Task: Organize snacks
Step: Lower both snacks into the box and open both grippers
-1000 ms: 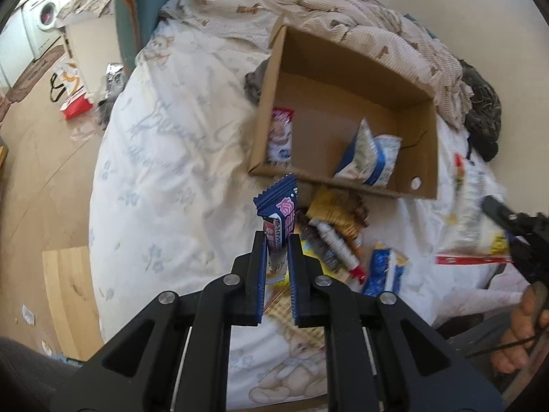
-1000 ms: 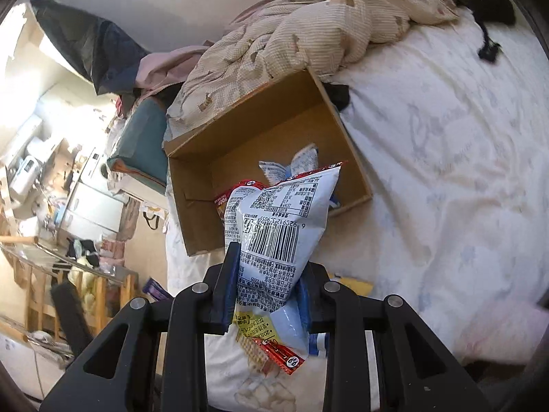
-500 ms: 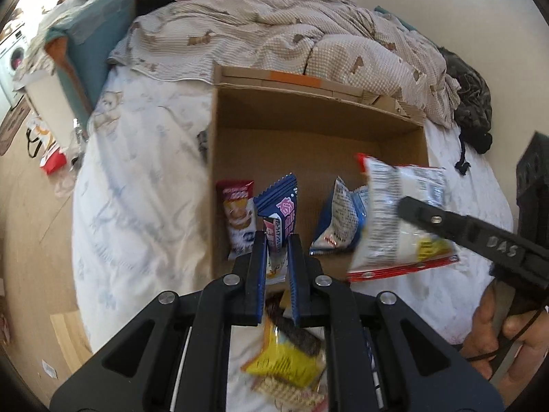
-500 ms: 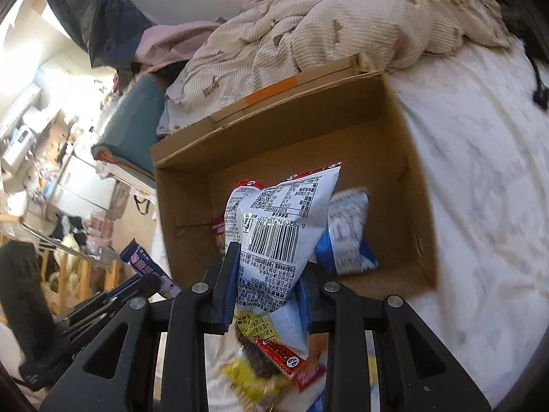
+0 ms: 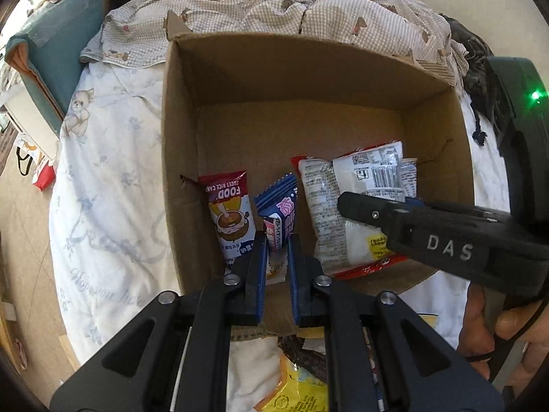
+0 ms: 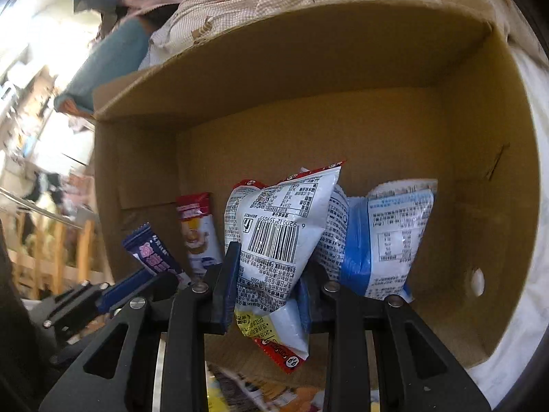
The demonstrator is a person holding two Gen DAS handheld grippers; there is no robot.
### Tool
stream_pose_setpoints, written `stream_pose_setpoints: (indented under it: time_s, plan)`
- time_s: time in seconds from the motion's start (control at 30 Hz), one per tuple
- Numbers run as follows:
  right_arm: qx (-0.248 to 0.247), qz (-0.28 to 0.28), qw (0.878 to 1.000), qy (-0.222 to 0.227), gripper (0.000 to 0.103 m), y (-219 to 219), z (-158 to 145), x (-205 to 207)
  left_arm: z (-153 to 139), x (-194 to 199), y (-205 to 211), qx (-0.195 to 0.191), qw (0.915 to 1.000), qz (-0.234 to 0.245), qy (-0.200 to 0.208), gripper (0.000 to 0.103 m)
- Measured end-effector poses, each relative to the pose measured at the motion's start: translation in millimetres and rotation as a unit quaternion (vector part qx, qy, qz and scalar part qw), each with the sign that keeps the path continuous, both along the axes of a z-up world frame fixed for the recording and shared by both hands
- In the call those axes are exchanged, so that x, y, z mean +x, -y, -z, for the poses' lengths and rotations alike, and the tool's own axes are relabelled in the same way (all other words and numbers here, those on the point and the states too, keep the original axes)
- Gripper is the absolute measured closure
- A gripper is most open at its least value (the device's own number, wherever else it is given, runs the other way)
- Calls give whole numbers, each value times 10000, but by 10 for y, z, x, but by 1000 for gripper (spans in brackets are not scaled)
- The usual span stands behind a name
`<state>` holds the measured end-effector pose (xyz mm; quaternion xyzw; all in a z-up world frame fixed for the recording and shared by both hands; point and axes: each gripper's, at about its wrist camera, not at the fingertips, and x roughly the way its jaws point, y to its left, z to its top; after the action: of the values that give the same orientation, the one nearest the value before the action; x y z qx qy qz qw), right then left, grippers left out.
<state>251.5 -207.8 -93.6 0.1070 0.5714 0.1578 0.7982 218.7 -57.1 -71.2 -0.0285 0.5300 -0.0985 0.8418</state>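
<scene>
Jaws of left gripper (image 5: 276,240) clamped on blue wafer bar (image 5: 279,214); right gripper (image 6: 266,274) pinching white snack bag (image 6: 281,237). Both long axes upright, cardboard box (image 5: 178,137) floor directly below.

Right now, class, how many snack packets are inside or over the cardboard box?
4: a red-topped cake packet standing at the left, a blue wafer packet in the left gripper, a white bag in the right gripper, a blue-and-white bag behind it. Others may be hidden.

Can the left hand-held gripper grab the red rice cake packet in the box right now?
Probably not yet: the left hand-held gripper is already shut on the blue wafer packet. The red rice cake packet stands uncovered right beside it.
</scene>
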Motion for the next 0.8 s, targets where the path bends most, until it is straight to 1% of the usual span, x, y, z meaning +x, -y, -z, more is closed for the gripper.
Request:
stream_pose_setpoints:
  time_s: [0.03, 0.1, 0.17, 0.23, 0.3, 0.37, 0.43, 0.5, 0.53, 0.6, 0.63, 0.67, 0.7, 0.73, 0.77, 0.8]
  plan:
    - [-172, 0, 9998, 53, 73, -4, -6, 7, 10, 8, -1, -34, 10000, 1, -22, 94]
    - [-762, 50, 9970, 122, 73, 35, -11, 4, 11, 20, 0, -75, 10000, -2, -38, 94]
    - [-1121, 133, 9935, 122, 73, 138, -23, 3, 3, 18, 6, -119, 9999, 1, -30, 94]
    - [-933, 197, 9954, 45, 73, 212, -68, 7, -6, 18, 14, -142, 9999, 7, -30, 94]
    - [-478, 242, 9985, 130, 73, 271, -140, -12, -14, 34, 15, -175, 9998, -6, -36, 94]
    - [-41, 196, 9997, 113, 73, 277, -158, -14, -17, 52, 14, -214, 9998, -14, -53, 94]
    - [311, 205, 9993, -16, 73, 263, -123, -8, -17, 63, 13, -228, 9997, -31, -62, 94]
    - [487, 163, 9985, -163, 72, 202, -74, -4, -9, 73, 2, -237, 9997, -57, -87, 94]
    - [663, 104, 9973, -298, 72, 174, -37, 0, -7, 74, -4, -241, 9996, -67, -95, 94]
    - [936, 45, 9945, -474, 68, 137, 32, 9, 8, 76, -22, -270, 9995, -98, -130, 93]
    - [926, 36, 9945, -488, 66, 130, 35, 1, 20, 81, -29, -313, 9993, -111, -169, 93]
    - [775, 36, 9959, -470, 50, 134, 20, -11, 41, 90, -36, -364, 9989, -119, -256, 93]
    - [550, 108, 9976, -397, 41, 117, 21, -11, 61, 96, -44, -406, 9985, -130, -338, 86]
    - [358, 183, 9988, -295, 40, 135, -12, -23, 75, 99, -50, -448, 9980, -152, -410, 68]
    - [238, 212, 9993, -207, 40, 156, -42, -31, 82, 97, -60, -498, 9976, -184, -445, 56]
    - [232, 219, 9994, -168, 40, 184, -76, -40, 75, 88, -68, -533, 9974, -227, -422, 37]
